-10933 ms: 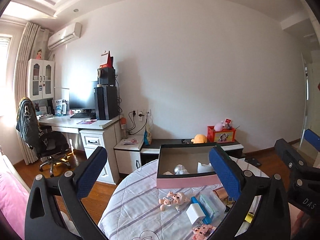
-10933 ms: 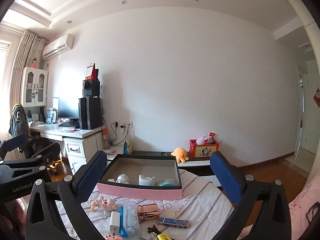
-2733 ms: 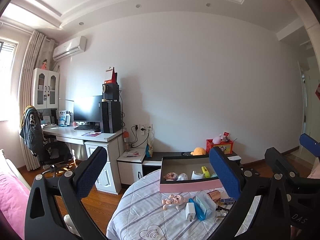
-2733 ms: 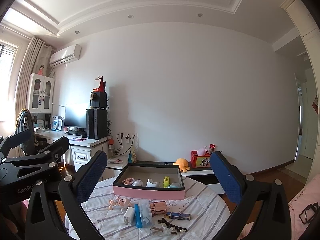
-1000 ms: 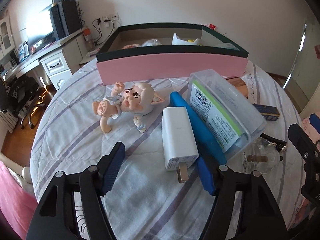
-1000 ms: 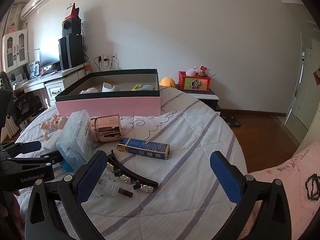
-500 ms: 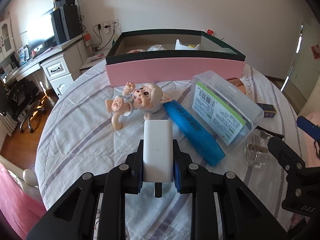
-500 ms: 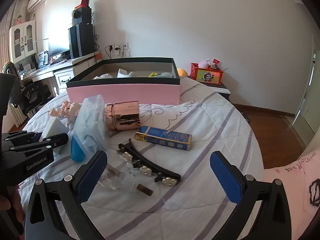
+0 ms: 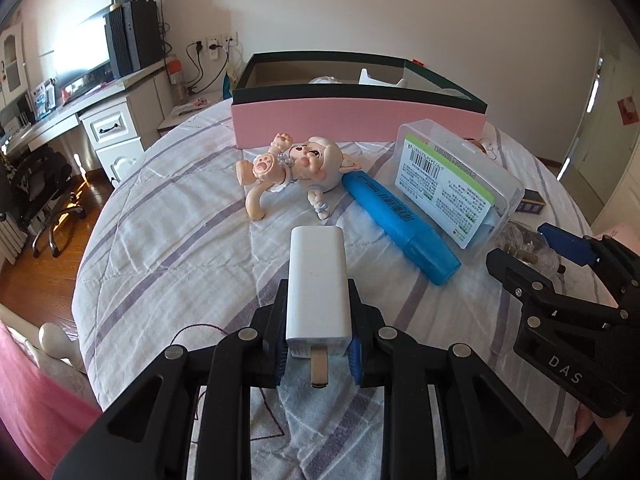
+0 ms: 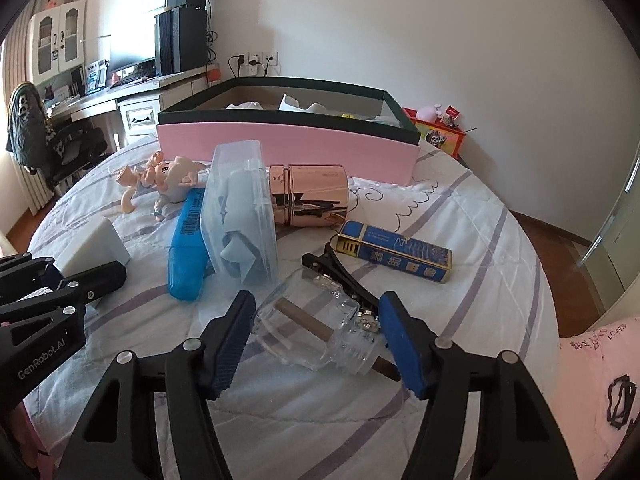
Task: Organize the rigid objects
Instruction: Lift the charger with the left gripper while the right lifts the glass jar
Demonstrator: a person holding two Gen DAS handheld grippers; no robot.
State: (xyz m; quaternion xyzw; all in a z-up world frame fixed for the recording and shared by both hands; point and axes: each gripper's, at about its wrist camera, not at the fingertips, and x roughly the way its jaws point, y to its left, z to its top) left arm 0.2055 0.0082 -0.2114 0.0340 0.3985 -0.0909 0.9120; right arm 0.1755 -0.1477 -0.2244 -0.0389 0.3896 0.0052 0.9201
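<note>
Charger, white, sits clenched in your left claw above the striped worktop. Your right claw is closing around a clear glass bottle; its pads seemingly aren't pressing yet. Pink box stands beyond.

The left gripper sits at six o'clock in its own view, angled downward, pads clamped on a white charger; the right gripper also tilts down, its jaws closing around a glass jar, pads not yet pressing.
</note>
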